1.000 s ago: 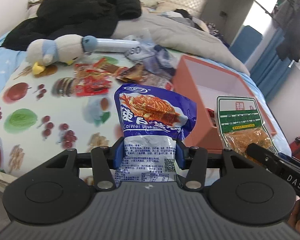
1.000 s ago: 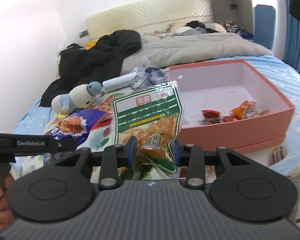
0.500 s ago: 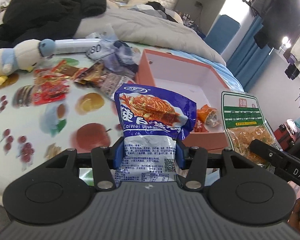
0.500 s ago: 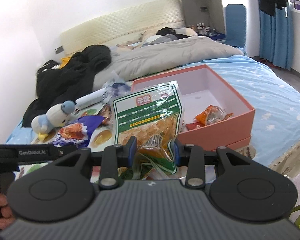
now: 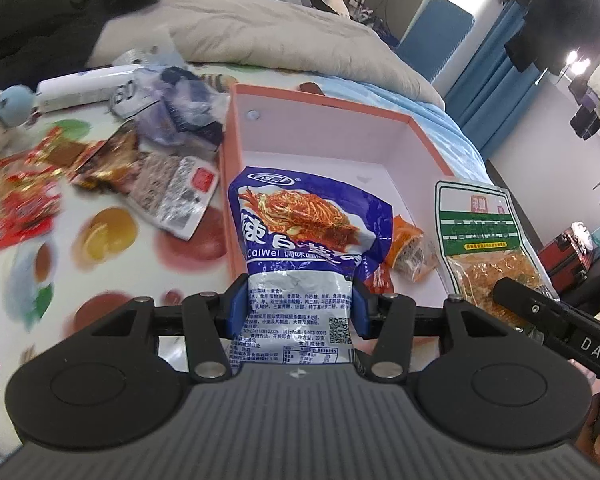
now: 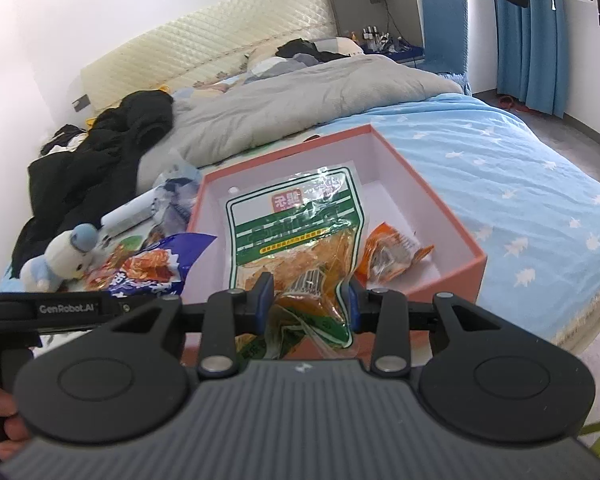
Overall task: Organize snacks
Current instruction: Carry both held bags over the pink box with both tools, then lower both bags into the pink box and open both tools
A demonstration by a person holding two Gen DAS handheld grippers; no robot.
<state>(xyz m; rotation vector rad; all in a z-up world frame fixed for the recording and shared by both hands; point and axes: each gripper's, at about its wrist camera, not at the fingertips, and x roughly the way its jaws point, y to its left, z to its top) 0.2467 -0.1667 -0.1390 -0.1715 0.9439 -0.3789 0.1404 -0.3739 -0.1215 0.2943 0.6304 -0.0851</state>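
Observation:
My left gripper [image 5: 298,306] is shut on a blue-and-white snack packet [image 5: 306,240] and holds it upright over the near left edge of the open pink box [image 5: 328,104]. My right gripper [image 6: 310,298] is shut on a green-and-white snack packet [image 6: 296,232] and holds it over the same pink box [image 6: 448,220]. The green packet also shows in the left wrist view [image 5: 484,236]. An orange snack packet [image 6: 392,252] and a red one [image 5: 380,278] lie inside the box.
Several loose snack packets [image 5: 32,196] lie on the fruit-print cloth [image 5: 108,240] left of the box. A plush penguin [image 6: 60,256], a white tube [image 5: 80,88], a black jacket [image 6: 100,160] and a grey duvet [image 6: 300,100] lie behind.
Both grippers have moved right and forward with their packets, from beside the box to over it. The box now fills the centre of both views.

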